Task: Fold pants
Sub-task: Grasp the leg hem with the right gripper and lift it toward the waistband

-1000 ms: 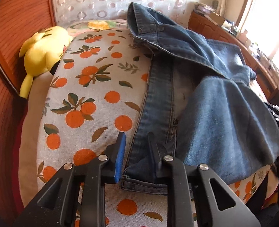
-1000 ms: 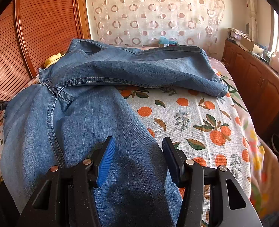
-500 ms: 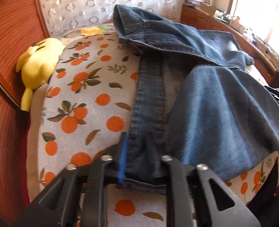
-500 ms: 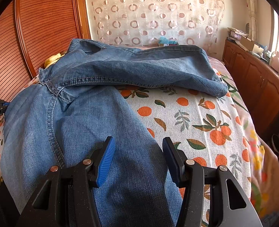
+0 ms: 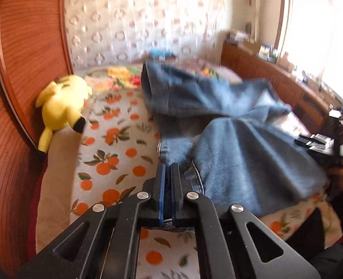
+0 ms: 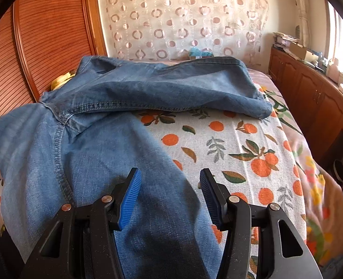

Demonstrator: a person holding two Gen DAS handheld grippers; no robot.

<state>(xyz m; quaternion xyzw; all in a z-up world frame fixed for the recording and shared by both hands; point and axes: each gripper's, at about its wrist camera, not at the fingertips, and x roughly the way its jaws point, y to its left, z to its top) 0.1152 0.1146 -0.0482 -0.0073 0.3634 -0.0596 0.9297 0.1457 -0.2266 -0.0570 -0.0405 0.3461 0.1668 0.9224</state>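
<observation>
Gripping the denim at its near hem, the left gripper (image 5: 169,174) is pinching a bunched edge of the jeans (image 5: 241,144) between pads that have just been closing and are now all but touching, with only the cloth between them. Left of it in the left wrist view, a yellow plush toy (image 5: 62,102) is lying against the wooden headboard (image 5: 13,74), well apart from the jeans, on the orange-printed bedspread (image 5: 115,153). From the clamp the denim is running away and to the right, rising in a slack ridge, and the blur suggests the fabric is being lifted. In the right wrist view the jeans are spreading across the bed, the seat and near leg lying on the left and coming toward the camera, while the other leg is stretching rightward across the far side, its cuff end resting on the bedspread near the wooden cabinets (image 6: 311,97). The long axis of that far leg is running left to right; the near leg is running front to back. The right gripper (image 6: 169,186) is hovering half open above the near leg, its blue pads (image 6: 130,197) clear of the cloth and holding nothing. Judging from this, the left hand is the one placed to carry its edge over.
</observation>
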